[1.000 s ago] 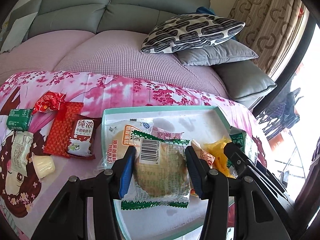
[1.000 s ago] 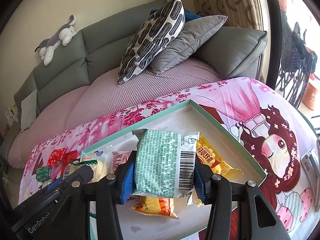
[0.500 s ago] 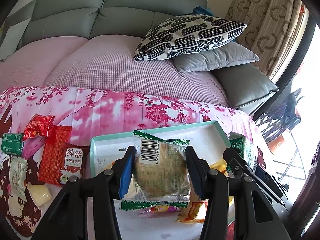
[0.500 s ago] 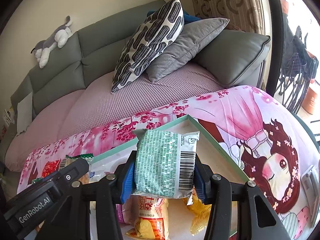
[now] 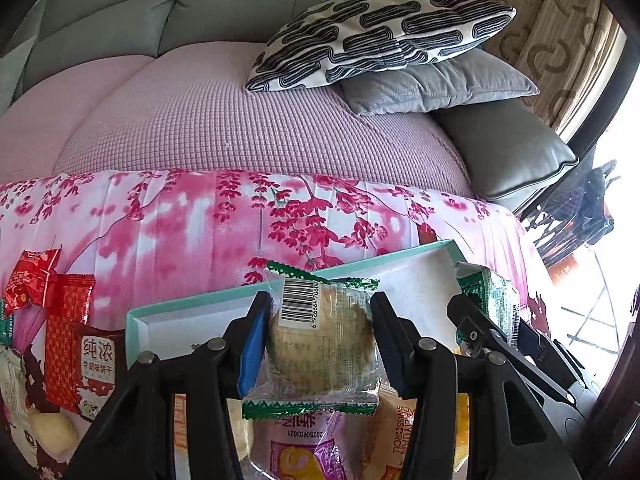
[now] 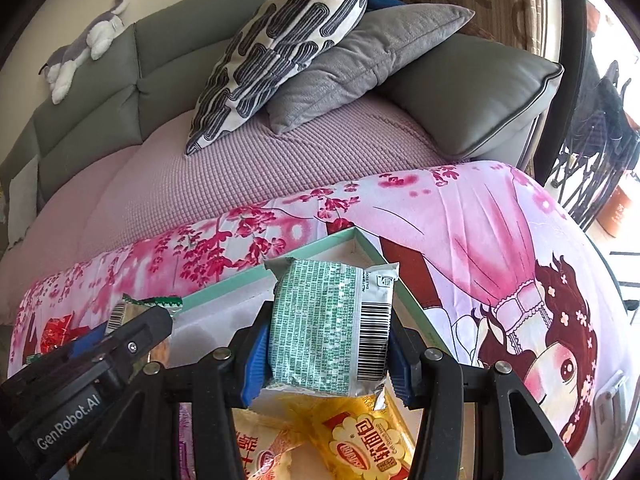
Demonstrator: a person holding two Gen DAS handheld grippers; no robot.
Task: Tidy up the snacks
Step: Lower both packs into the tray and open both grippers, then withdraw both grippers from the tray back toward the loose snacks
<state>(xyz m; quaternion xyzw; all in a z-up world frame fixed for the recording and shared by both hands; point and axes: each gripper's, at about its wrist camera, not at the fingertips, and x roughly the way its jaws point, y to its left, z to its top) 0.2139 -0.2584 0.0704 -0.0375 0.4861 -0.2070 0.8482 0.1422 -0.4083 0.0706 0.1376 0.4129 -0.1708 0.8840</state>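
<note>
Two wrapped snacks held above the mint-edged white cardboard tray [image 5: 168, 316], both grippers clamped.

The clear green-trimmed packet with a round brown cake [image 5: 320, 344] is pinched by the left gripper [image 5: 320, 346]; the green-printed silver pouch [image 6: 330, 328] by the right gripper [image 6: 326, 354]. Each is best lowered flat into a bare tray patch, clear of the yellow packets [image 6: 360, 444], before the fingers are eased apart.

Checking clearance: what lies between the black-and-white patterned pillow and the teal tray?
Left wrist view: pillow, then lilac quilted cover, floral pink cloth, tray.
</note>
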